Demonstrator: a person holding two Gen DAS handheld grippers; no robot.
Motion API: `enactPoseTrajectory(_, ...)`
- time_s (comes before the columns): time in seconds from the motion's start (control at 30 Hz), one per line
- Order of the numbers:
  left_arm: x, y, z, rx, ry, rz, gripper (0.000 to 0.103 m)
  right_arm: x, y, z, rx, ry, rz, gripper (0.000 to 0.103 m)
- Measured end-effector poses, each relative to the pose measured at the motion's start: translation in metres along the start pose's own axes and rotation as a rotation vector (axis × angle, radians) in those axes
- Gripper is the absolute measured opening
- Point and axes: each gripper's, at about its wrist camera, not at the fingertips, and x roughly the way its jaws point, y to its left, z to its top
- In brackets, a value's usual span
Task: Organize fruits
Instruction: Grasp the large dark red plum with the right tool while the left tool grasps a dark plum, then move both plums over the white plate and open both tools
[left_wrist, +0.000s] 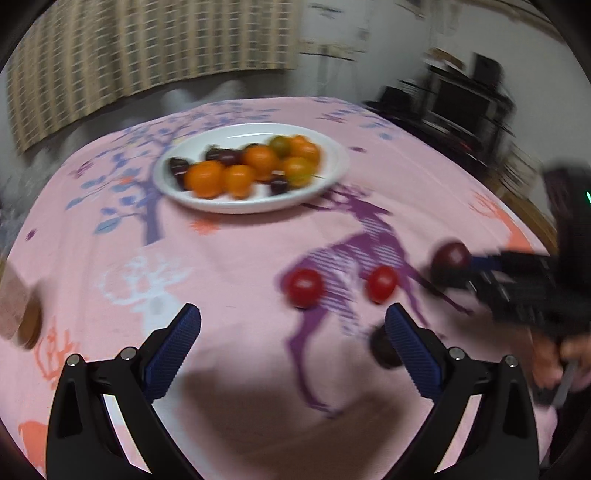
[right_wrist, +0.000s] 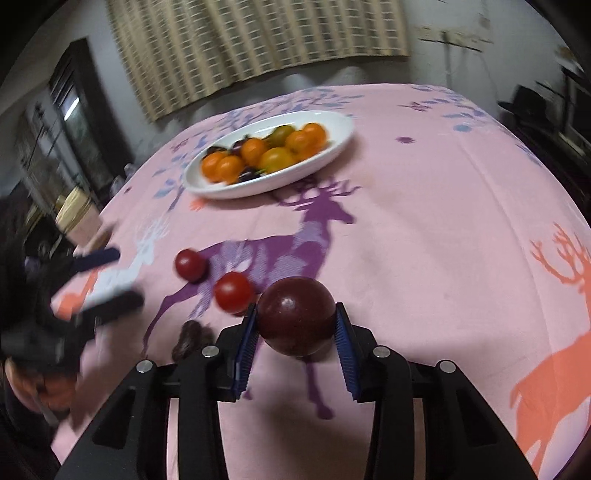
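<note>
A white plate at the back of the pink cloth holds several orange tomatoes and dark fruits; it also shows in the right wrist view. My right gripper is shut on a dark purple plum, held just above the cloth; both show at the right of the left wrist view, gripper and plum. Two red cherry tomatoes lie on the cloth, also seen in the right wrist view. My left gripper is open and empty. A dark fruit lies by its right finger.
The pink tablecloth with deer prints covers the table. A brown object sits at the left edge. Dark furniture stands behind the table on the right. A checked curtain hangs at the back.
</note>
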Motion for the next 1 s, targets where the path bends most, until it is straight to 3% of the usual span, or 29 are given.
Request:
enactPoseTrajectory(0.1, 0.006, -0.031, -0.007, 0.112, 0.012, -0.041, 0.099, 0.002, -0.012, 0.0, 0.058, 0.015, -0.02, 0.041)
enactPoseTrajectory(0.23, 0.024, -0.045, -0.01, 0.109, 0.079, -0.113, 0.097, 0.005, -0.021, -0.001, 0.095, 0.035, -0.047, 0.041)
enactPoseTrajectory(0.4, 0.042, -0.048, -0.011, 0.087, 0.136, -0.139, 0.064, -0.002, -0.015, -0.002, 0.065, 0.014, -0.05, 0.041)
enactPoseTrajectory(0.53, 0.043, -0.052, -0.013, 0.11, 0.123, -0.107, 0.05, -0.005, -0.015, -0.002, 0.062, 0.011, -0.045, 0.041)
enactPoseTrajectory(0.6, 0.041, -0.052, -0.014, 0.117, 0.12, -0.112, 0.035, -0.006, -0.014, -0.002, 0.06, 0.009, -0.044, 0.041)
enactPoseTrajectory(0.83, 0.027, -0.041, -0.011, 0.05, 0.108, -0.139, 0.033, 0.003, -0.016, -0.004, 0.063, 0.028, -0.079, 0.041)
enactPoseTrajectory(1.0, 0.009, 0.006, 0.017, -0.05, 0.053, -0.164, 0.033, 0.001, -0.004, 0.006, 0.026, -0.01, -0.042, 0.041)
